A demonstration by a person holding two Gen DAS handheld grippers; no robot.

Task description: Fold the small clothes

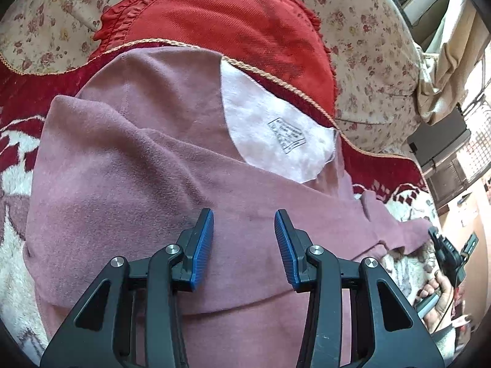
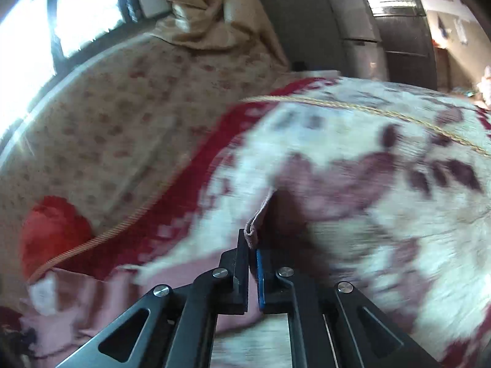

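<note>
The left gripper [image 1: 244, 230] hangs nearest, its blue-padded jaws parted over the pink garment [image 1: 138, 168] with nothing between them. The garment lies spread on a red-and-white blanket [image 1: 18, 153], its white lining [image 1: 270, 122] with a printed label turned up at the far right. Beyond it sits a red cushion [image 1: 230, 24] against a floral cover [image 1: 368, 46]. The right gripper [image 2: 252, 242] is clenched on a thin edge of the garment — a sleeve or hem, it seems, though the view is blurred — at the garment's right end.

Left hand-held gripper [image 1: 244, 230], jaws apart, over mauve garment [image 1: 122, 159]
</note>
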